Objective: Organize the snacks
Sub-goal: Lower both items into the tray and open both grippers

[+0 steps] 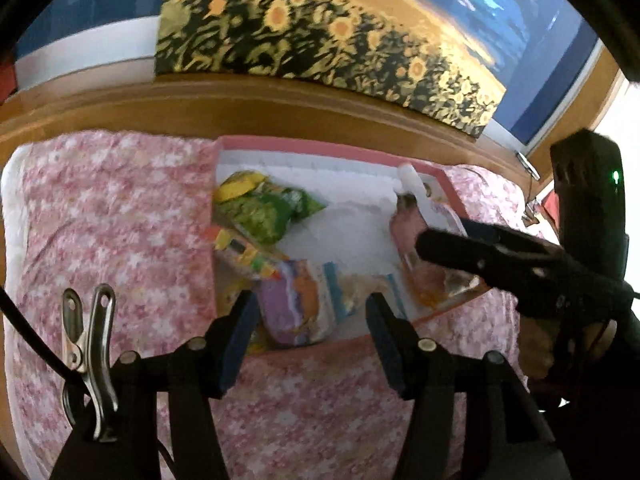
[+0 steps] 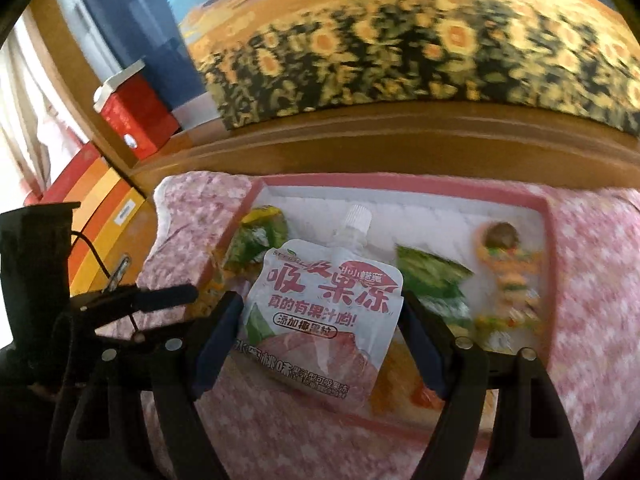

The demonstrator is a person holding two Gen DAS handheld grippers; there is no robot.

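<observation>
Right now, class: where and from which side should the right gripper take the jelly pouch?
Grip the jelly pouch across its flat body, below the cap, coming from its bottom edge. It lies flat in the tray with the spout pointing away, and the right gripper already straddles its side edges, open.

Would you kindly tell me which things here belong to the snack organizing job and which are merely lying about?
Part of the job:
- pink tray
- jelly pouch between the right gripper fingers
- green snack bag
- purple snack pack, ahead of the open left gripper

Lying about:
- sunflower painting
- floral bedspread
- red box
- metal clip
</observation>
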